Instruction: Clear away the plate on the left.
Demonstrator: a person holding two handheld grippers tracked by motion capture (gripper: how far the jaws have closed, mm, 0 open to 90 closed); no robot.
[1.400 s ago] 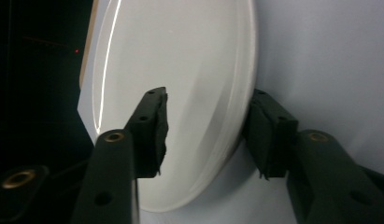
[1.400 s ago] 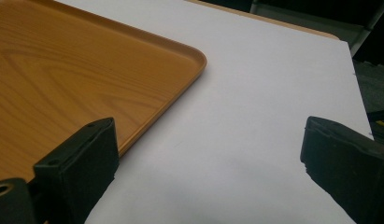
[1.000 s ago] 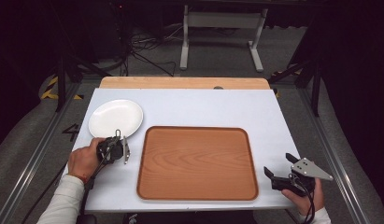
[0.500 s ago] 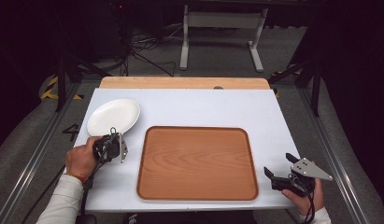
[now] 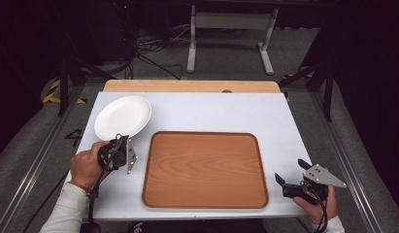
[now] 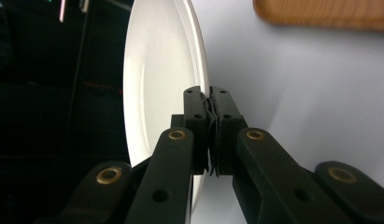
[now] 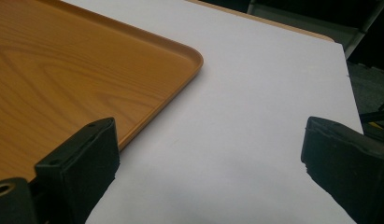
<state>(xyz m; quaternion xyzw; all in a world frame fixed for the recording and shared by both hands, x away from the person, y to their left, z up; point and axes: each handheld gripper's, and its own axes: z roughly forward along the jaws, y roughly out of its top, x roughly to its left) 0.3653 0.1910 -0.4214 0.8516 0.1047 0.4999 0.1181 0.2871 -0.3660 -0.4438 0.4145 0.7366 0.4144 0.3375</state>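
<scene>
a dark room with cables and a metal stand on the floor surrounds the white table (image 5: 207, 111) i'm working at. on the far left my left gripper (image 5: 120, 145) pinches the near rim of the white plate (image 5: 123, 116); in the left gripper view its jaws are pressed tight on the plate (image 6: 157, 84) edge, and the plate looks tilted, its near side raised off the table. just to the right lies the wooden tray (image 5: 204, 167), flat and bare, apart from the plate. further right, near the table's front corner, my right gripper (image 5: 290, 175) hovers with its jaws spread wide and nothing between them. in the right gripper view the tray (image 7: 77, 70) corner sits beside one jaw.
</scene>
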